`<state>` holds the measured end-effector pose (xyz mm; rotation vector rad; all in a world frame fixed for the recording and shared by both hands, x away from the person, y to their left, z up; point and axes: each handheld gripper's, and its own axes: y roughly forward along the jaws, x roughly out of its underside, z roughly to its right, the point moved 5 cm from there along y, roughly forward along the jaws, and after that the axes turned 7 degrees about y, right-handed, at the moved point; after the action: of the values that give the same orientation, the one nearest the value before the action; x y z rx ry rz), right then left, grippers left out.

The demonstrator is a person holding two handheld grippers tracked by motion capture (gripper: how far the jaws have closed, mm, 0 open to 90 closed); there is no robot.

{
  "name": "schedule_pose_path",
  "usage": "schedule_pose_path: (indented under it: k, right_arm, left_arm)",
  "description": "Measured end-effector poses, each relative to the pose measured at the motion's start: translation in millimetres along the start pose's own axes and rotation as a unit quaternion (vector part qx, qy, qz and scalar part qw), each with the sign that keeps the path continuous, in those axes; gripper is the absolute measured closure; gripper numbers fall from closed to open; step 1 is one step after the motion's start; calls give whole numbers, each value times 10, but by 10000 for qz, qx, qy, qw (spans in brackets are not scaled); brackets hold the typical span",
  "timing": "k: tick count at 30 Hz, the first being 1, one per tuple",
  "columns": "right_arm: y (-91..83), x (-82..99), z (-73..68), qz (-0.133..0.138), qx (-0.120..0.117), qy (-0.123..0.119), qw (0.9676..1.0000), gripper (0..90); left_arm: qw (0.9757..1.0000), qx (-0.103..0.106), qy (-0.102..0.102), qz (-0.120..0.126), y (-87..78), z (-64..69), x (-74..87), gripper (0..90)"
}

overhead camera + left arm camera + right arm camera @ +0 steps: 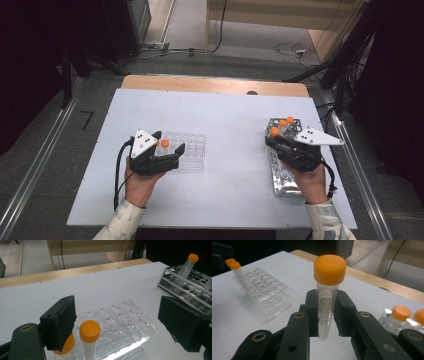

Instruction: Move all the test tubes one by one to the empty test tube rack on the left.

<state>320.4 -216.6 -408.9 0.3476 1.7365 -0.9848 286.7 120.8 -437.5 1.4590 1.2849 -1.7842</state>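
- While my right tool (327, 315) is clamped tight on a clear graduated tube (326, 312) with an orange cap, held upright just below the cap, I judge the job as moving tubes from the metal rack (285, 185) to the clear plastic rack (192, 150).
- My left tool (117, 323) stands wide open with nothing gripped, its jaws either side of the clear plastic rack, toward the desk's (220, 120) left edge.
- Two orange-capped tubes (89, 340) already stand in the near end of that rack, so I take two transfers as done.
- The carried tube is above the metal rack near the desk's right edge, with the crossing and the drop into a well not yet made.
- At least three more orange caps (282, 122) show at the far end of the metal rack, so a good share remains, as I read it.
- My right hand (312, 182) and its tool cover the middle of the metal rack; I cannot count what stands there.
- One placed tube sits half behind the left jaw, and the rack's red well labels are too small to read.
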Motion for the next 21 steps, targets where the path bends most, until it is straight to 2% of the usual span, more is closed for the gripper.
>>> schedule_pose_path:
  k: [5,14,21]
  right_arm:
    - [144,52,-178,-143,-231,-34,9996,724]
    - [358,109,-508,-299,-499,-146,9982,724]
    - [514,171,-679,-440,-668,-278,9964,724]
  left_arm:
    - [10000,46,8,10,-3,32,-6,154]
    - [9998,191,104,47,-19,145,-39,154]
    - [9993,332,177,-10,4,242,-33,155]
